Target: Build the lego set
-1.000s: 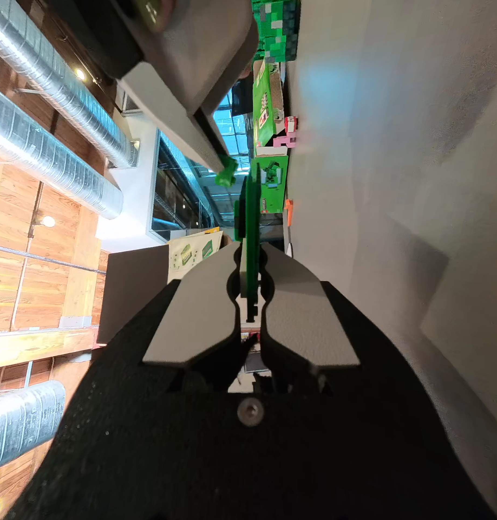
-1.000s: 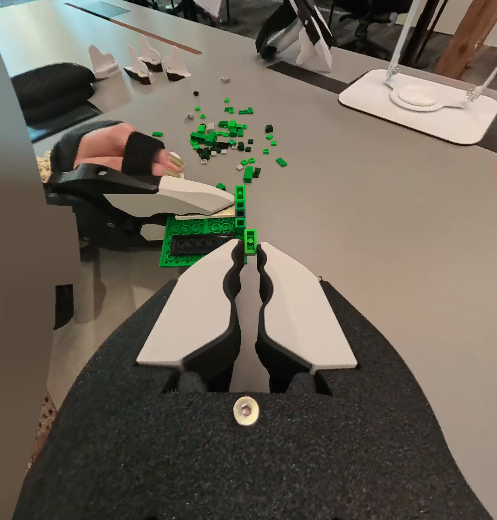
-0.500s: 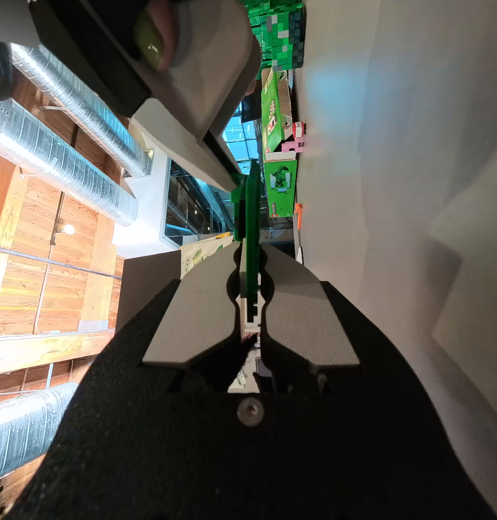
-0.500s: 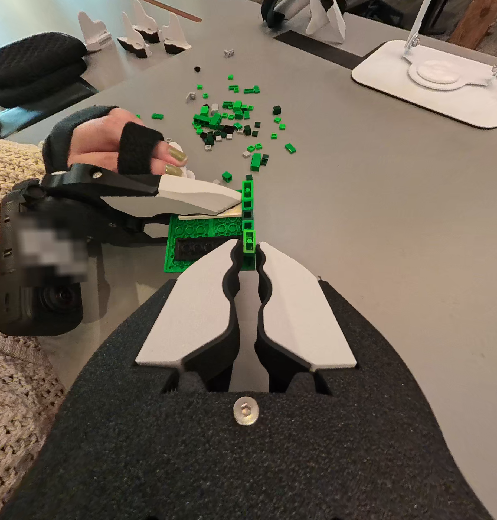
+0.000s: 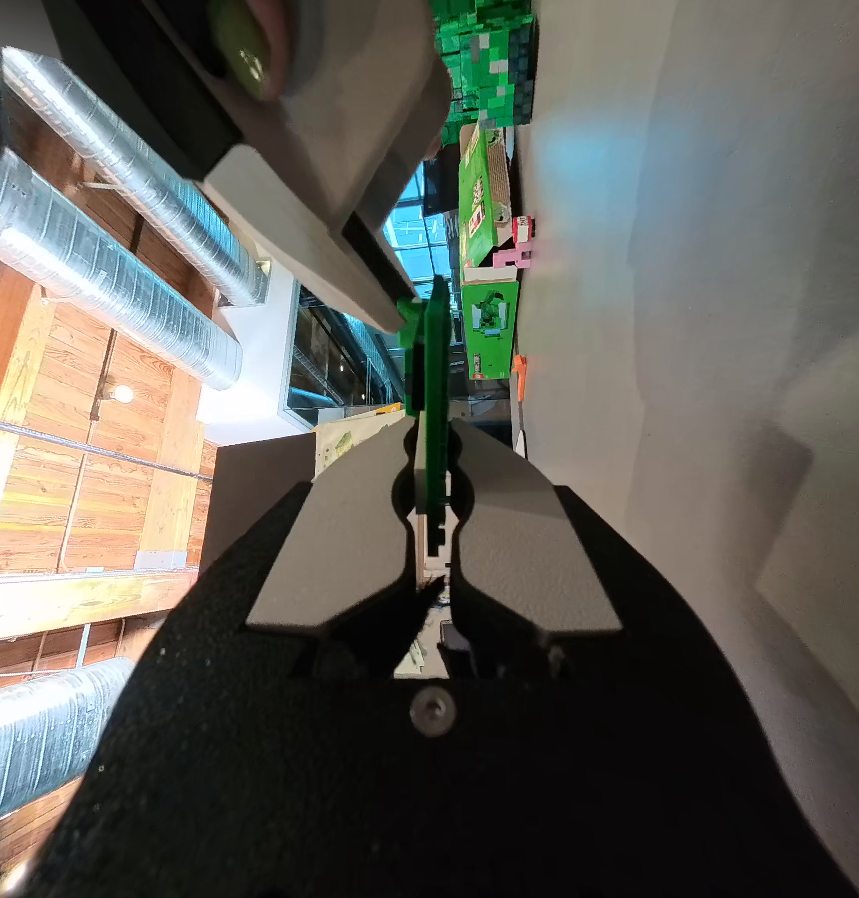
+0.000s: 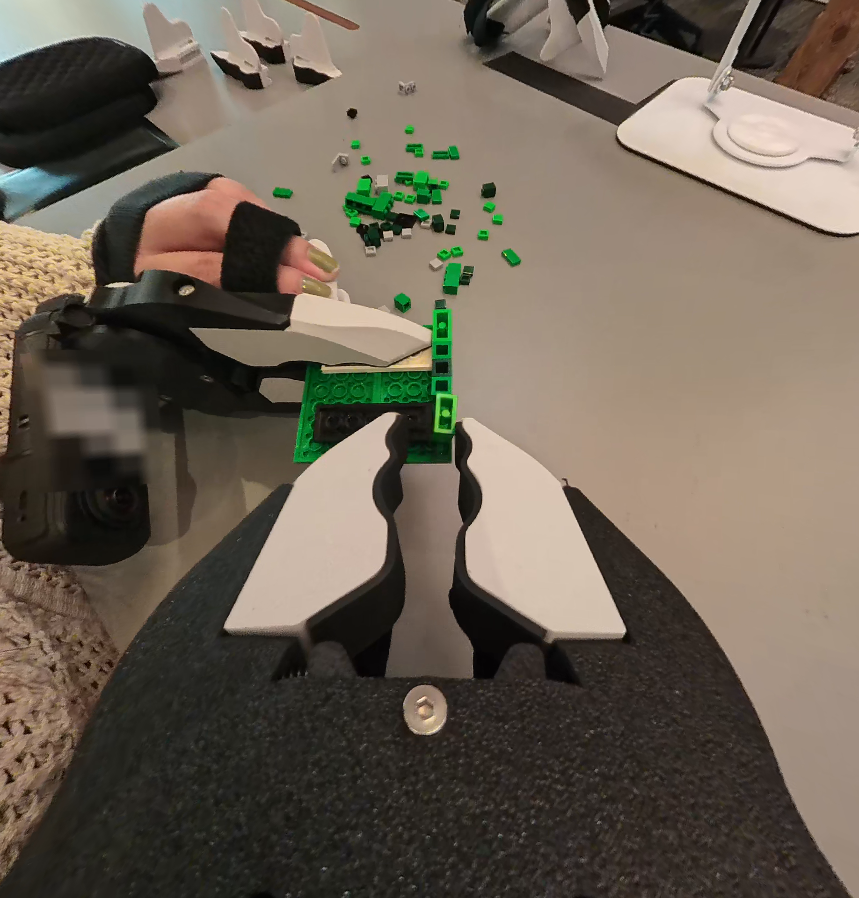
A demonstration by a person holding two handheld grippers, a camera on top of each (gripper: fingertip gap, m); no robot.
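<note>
1. Baseplate (image 6: 369, 388): bright green, with a black plate (image 6: 359, 420) on it.
2. Edge brick (image 6: 445, 413): lime green.
3. Loose pieces (image 6: 408, 204), far: green, dark green, grey.
4. Table (image 6: 661, 388): plain grey.

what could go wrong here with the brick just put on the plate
The light green brick sits at the very edge of the green plate, so it may not be fully seated. The right gripper is open close beside it and could knock it off. The left gripper pinches only the plate's edge.
</note>
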